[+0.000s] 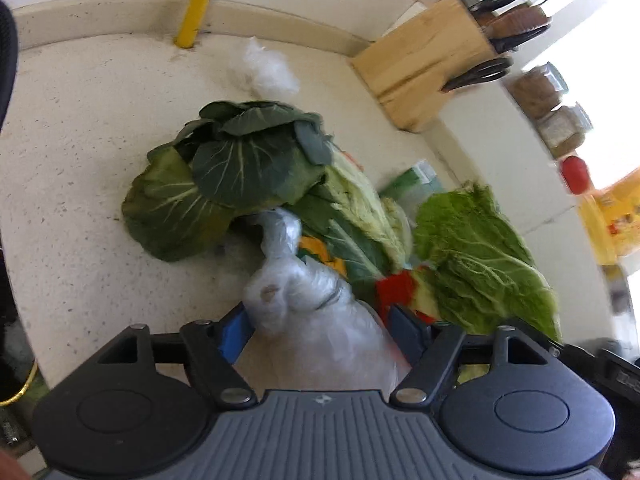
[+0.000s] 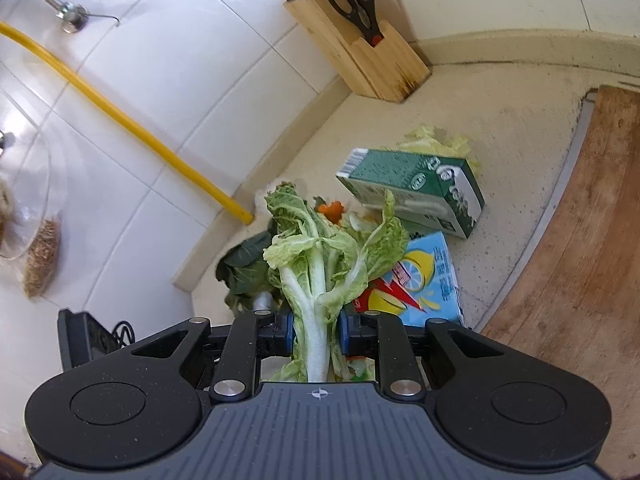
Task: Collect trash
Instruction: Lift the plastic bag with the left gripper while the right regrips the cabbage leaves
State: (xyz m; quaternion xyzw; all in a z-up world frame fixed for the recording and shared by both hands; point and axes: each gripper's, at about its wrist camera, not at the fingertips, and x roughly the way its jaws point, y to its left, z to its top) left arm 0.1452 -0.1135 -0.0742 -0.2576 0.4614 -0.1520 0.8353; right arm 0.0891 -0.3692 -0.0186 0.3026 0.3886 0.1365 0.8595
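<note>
In the left wrist view my left gripper [image 1: 318,330] is shut on a crumpled clear plastic bag [image 1: 304,292]. Behind the bag lies a heap of dark green cabbage leaves [image 1: 236,176], with a light green napa leaf [image 1: 480,256] to the right. In the right wrist view my right gripper [image 2: 318,330] is shut on a napa cabbage leaf [image 2: 320,268], gripped by its white stalk and held above the counter. Below and beyond it lie a green carton [image 2: 416,184], a blue carton [image 2: 424,280] and dark leaves [image 2: 248,268].
A wooden knife block [image 1: 424,64] with knives and scissors [image 2: 354,0] stands in the counter's back corner. A yellow pipe [image 2: 120,120] runs down the tiled wall. A wooden cutting board [image 2: 580,240] lies at the right. Jars [image 1: 552,112] line a sill.
</note>
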